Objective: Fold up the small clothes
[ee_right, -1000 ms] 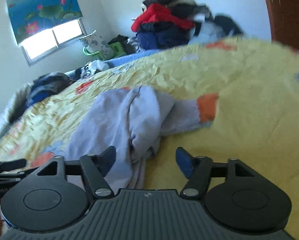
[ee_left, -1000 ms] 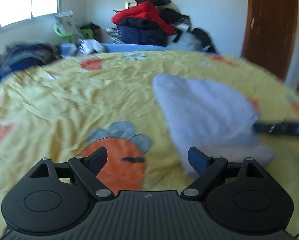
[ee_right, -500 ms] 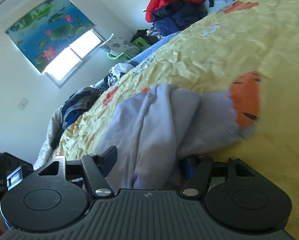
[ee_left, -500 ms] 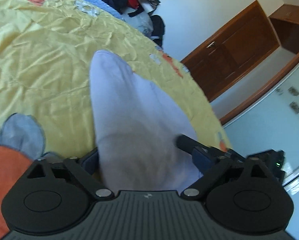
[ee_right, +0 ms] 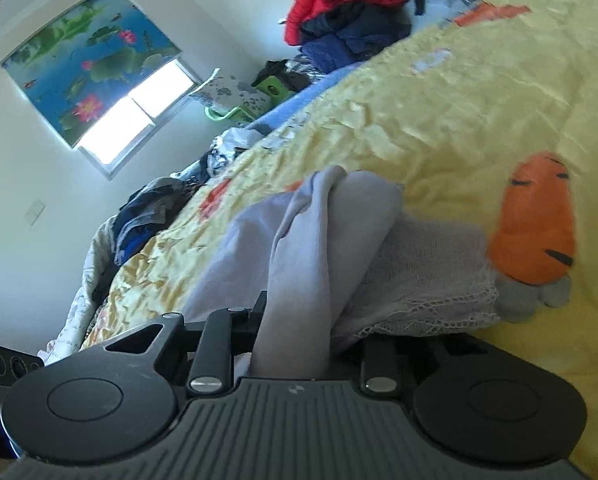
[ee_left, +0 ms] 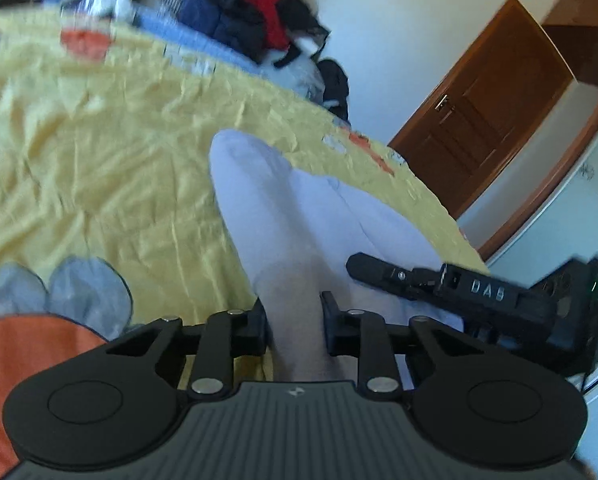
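Garment (ee_left: 299, 216), pale lilac, lies on the yellow bedspread (ee_left: 99, 152); from my left wrist view, the left gripper (ee_left: 294, 322) is closing, its jaws pinching a bunched fold. From the right wrist view, my right gripper (ee_right: 295, 320) closes likewise on a fold of the garment (ee_right: 299, 248), apparently gripped, though cloth hides one finger.

I see the garment (ee_left: 299, 220) on the bedspread (ee_left: 99, 160) just ahead, my right gripper (ee_left: 379, 268) right of it, clothes pile (ee_left: 251, 20) far behind, door (ee_left: 491, 100) far right.
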A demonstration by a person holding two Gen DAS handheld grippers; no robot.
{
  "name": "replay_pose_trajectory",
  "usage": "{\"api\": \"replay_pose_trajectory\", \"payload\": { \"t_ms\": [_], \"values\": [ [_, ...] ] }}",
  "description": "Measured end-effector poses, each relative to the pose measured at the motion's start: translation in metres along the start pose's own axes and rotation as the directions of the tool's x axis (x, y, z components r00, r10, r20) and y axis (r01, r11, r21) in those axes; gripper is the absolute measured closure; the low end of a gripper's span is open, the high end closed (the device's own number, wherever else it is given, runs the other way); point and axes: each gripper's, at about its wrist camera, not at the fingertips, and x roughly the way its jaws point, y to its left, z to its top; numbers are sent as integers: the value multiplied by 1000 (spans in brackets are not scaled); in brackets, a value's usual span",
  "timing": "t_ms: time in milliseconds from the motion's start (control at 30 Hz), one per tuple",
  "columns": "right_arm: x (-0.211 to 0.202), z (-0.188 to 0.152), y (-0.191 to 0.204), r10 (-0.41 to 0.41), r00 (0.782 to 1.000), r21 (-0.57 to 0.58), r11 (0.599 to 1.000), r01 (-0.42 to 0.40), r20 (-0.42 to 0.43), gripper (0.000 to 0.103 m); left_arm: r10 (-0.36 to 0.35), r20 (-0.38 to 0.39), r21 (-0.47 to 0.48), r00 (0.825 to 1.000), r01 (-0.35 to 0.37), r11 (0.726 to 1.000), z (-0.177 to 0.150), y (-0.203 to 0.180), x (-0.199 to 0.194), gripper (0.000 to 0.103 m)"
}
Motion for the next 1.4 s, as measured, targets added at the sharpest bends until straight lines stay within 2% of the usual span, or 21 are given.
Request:
{"api": "replay_pose_trajectory", "payload": {
  "t_ms": [67,200,333,400,467,533,600,667,700,767,833,867,900,967,1033,1067,1100,1200,1300,1333,1400],
  "values": [
    [-2,4,13,25,1000,-28,999,-25,7,74,26,49,52,998,-29,998,3,-8,-15,79],
    [-3,14,44,97,995,-84,992,-93,39,74,51,127,82,991,-62,995,18,-10,-48,79],
    [14,20,73,107,994,-140,985,-102,28,70,130,140,96,982,-144,985,34,-2,-68,77],
    [33,17,80,66,998,-150,986,-67,-9,63,206,103,89,973,-216,972,36,8,-63,73],
    [52,11,80,-20,999,-164,986,12,-46,60,298,49,84,953,-301,950,32,20,-54,67],
    [62,4,79,-120,991,-200,974,105,-66,60,374,-13,42,928,-373,927,26,34,-48,57],
    [52,-3,81,-174,984,-236,958,164,-22,54,357,8,9,934,-357,934,18,40,-62,43],
    [30,-7,85,-226,973,-271,934,231,48,54,369,35,6,929,-369,929,10,41,-78,30],
    [15,-11,91,-252,963,-310,912,270,96,55,392,52,18,918,-393,919,5,40,-87,28],
    [-9,-21,105,-241,958,-418,863,284,153,55,439,74,62,896,-443,894,-6,37,-102,28],
    [-31,-37,117,-183,971,-525,817,236,152,51,445,97,115,890,-454,884,-19,30,-121,28],
    [-41,-47,123,-140,981,-582,790,191,133,44,446,102,135,889,-457,879,-25,25,-128,28],
    [-49,-58,129,-95,990,-639,757,139,102,42,450,109,153,886,-462,873,-32,20,-134,28],
    [-62,-84,139,-57,996,-749,657,85,62,42,437,121,185,891,-453,872,-42,15,-143,27],
    [-67,-109,147,-87,993,-846,520,113,80,44,435,116,208,893,-450,868,-48,10,-144,24],
    [-67,-119,149,-110,989,-880,455,135,94,52,443,113,220,890,-457,862,-51,7,-143,24],
    [-65,-125,150,-134,986,-896,418,147,99,59,448,114,231,887,-463,856,-53,5,-141,24],
    [-59,-126,152,-160,983,-897,415,153,93,67,449,118,258,886,-464,847,-58,-1,-134,24],
    [-56,-132,156,-189,976,-916,363,168,104,67,439,107,249,892,-452,857,-60,-4,-131,24],
    [-56,-134,156,-196,975,-917,360,170,104,67,434,104,246,895,-446,861,-61,-6,-130,24],
    [-52,-134,154,-214,973,-907,387,168,89,67,436,107,250,893,-449,858,-64,-9,-129,24]
  ]
}}
